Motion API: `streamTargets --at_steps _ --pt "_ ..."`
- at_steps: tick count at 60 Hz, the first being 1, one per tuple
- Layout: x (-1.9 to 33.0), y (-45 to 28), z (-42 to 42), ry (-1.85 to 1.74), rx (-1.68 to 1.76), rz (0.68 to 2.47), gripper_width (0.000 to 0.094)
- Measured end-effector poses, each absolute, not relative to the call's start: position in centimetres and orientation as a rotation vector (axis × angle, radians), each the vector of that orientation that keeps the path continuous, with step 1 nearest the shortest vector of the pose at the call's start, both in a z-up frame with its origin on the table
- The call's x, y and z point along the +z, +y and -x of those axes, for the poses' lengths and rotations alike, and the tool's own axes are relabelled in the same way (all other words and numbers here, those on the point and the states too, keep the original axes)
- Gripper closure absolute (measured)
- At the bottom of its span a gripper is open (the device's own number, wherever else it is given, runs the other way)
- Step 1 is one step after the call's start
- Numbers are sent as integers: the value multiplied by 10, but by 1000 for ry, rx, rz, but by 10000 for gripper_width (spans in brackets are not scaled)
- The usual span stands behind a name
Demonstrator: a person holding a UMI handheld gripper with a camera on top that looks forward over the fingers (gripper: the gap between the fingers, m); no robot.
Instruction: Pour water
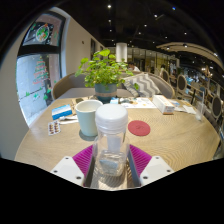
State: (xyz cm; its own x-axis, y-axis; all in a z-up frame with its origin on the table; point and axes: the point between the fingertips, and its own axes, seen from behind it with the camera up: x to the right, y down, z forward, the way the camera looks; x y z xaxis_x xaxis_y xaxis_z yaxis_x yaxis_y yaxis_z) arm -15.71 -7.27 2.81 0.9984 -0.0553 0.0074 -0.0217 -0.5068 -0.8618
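A round wooden table [40, 140] is being viewed in what appears to be a large café or office hall, with chairs and further tables beyond. At the far side of the table a potted plant [104, 70] is being displayed, with papers and small items lying around it. Nearer, a pale green cup [89, 117] is standing upright, just ahead and to the left of the fingers. A red coaster [139, 128] is lying flat to the right of the cup, well clear of it.

A clear plastic bottle [111, 140] with a white cap is being held upright between the two fingers of the gripper [111, 160]. Both magenta pads [84, 158] are being pressed against its sides, so the bottle is being pinched firmly rather than merely straddled. The water level cannot be read.

The step in hand is judged to be the carrying of the bottle toward the cup before tilting. The cap appears to be fitted; if so, nothing can be poured until it is removed. For the step to be done well, the bottle's mouth is to be brought over the cup's rim before any tilt is started, the tilt is to be made slowly toward the left, and the pinch is to be maintained so that the smooth plastic is not being allowed to slip.
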Motion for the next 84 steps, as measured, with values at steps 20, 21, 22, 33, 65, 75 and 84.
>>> streamTargets --at_steps 20,21,22,33,65,75,84 --pt "54 -66 144 -49 -190 2102 520" --pt "59 -65 142 -59 -204 2102 519" --pt "64 -63 138 -68 -222 2098 519" --pt "126 -26 94 -236 -489 2033 520" --pt "181 91 110 -1496 -1660 1276 518" --pt "173 97 130 -1690 -1760 1085 518" --pt "165 97 126 -1689 -1734 1152 517"
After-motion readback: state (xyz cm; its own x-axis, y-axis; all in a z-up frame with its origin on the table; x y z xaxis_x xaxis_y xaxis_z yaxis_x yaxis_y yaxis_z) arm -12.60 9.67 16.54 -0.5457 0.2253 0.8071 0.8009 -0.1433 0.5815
